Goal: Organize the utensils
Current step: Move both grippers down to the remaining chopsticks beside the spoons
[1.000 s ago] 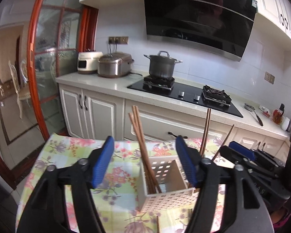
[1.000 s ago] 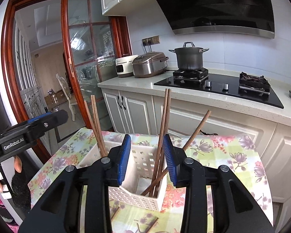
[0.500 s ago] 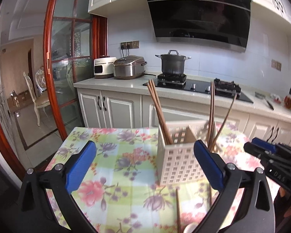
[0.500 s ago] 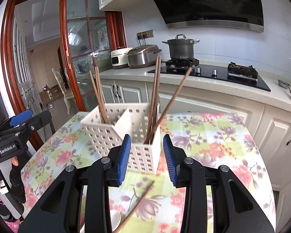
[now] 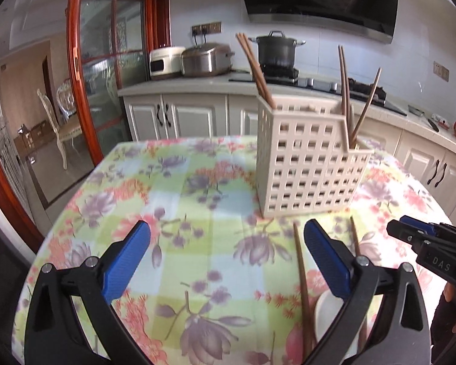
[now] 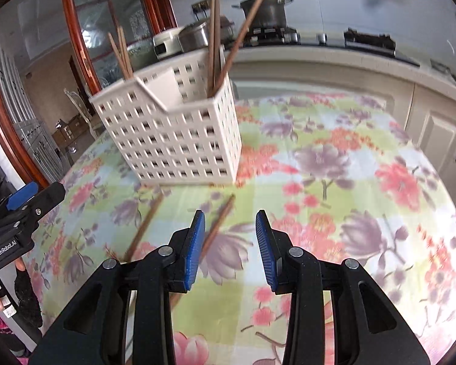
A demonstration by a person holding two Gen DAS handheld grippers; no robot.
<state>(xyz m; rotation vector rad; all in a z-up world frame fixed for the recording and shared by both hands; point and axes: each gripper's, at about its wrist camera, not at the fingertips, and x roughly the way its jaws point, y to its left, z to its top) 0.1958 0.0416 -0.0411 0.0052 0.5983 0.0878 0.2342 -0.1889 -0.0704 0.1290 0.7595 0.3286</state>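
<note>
Both the left hand-held gripper (image 5: 226, 255) and the right hand-held gripper (image 6: 229, 249) hung released and empty, so the right should straddle the loose chopstick (image 6: 219, 222) squarely before clenching and lifting it to the holder (image 6: 173, 133).

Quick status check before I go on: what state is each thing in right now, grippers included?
Left gripper: open, empty, above the tablecloth.
Right gripper: open, empty.
Utensil holder: upright on the table, chopsticks standing in both compartments.
Loose chopsticks: two lying flat on the tablecloth in front of the holder.
White spoon: lying on the table, partly hidden.
</note>
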